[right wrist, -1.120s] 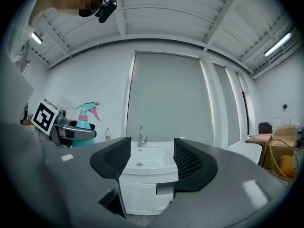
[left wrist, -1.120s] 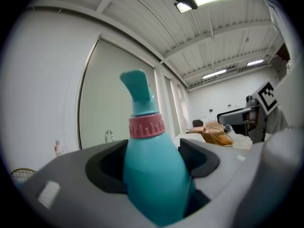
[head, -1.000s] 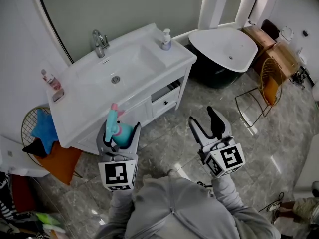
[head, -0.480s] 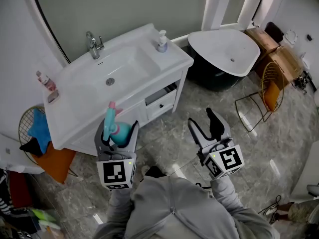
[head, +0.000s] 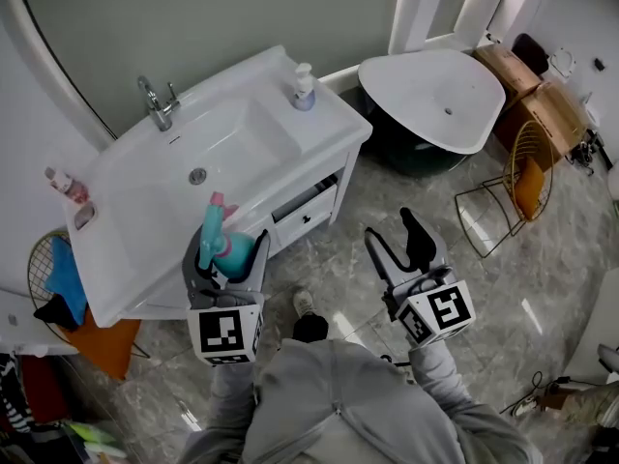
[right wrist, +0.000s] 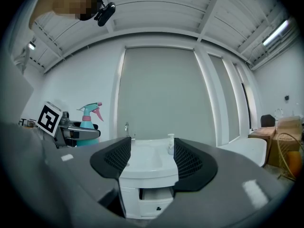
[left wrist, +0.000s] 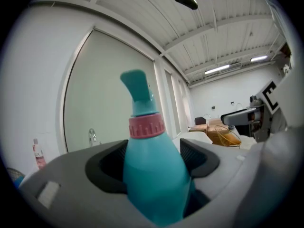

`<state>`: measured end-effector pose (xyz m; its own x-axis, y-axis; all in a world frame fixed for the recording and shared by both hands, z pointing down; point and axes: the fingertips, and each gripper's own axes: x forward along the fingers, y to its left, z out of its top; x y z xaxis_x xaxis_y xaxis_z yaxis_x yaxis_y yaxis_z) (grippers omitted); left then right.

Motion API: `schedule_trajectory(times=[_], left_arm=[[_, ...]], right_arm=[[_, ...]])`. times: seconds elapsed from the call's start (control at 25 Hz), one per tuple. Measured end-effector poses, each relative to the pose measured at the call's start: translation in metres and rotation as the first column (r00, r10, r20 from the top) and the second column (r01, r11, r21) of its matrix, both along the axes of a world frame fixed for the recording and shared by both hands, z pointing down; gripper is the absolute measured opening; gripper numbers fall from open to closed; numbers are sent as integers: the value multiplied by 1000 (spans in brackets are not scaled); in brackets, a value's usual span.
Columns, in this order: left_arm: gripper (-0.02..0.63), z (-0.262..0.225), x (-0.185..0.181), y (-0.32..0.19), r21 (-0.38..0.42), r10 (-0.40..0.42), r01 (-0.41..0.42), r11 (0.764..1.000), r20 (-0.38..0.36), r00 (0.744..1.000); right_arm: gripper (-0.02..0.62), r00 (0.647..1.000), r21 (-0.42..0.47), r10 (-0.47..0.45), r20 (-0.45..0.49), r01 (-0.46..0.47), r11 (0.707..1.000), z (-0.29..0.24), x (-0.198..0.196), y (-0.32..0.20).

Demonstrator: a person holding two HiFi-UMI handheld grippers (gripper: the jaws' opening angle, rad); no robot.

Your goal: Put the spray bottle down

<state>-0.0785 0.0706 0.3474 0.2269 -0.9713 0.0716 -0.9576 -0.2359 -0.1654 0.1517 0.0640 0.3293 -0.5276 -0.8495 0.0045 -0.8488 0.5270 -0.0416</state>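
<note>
Spray bottle (head: 215, 238), teal with a pink collar, stands upright clamped between the left gripper's (head: 229, 262) jaws, in the air with the white vanity top (head: 135, 216) just ahead, so the put-down remains undone, while the right gripper (head: 398, 247) hangs empty, jaws wide.

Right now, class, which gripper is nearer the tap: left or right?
Left. The left gripper, shut on the spray bottle, is at the front edge of the sink counter, opposite the tap at the back. The right gripper is open over the floor, further right.
</note>
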Motion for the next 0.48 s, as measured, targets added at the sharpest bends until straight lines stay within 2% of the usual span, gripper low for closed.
schedule_trajectory(times=[0.32,0.48], left_arm=[[383,-13,3,-101,30,50,-50,998,-13,999],[383,-17,-7,-143,6,48,-48,999,-7,999]], right_arm=[[275,1000,10,3,5,-3,1000,-6,-15,-99],[275,1000,27,2,10,-2,1000,-14,-26,-143]])
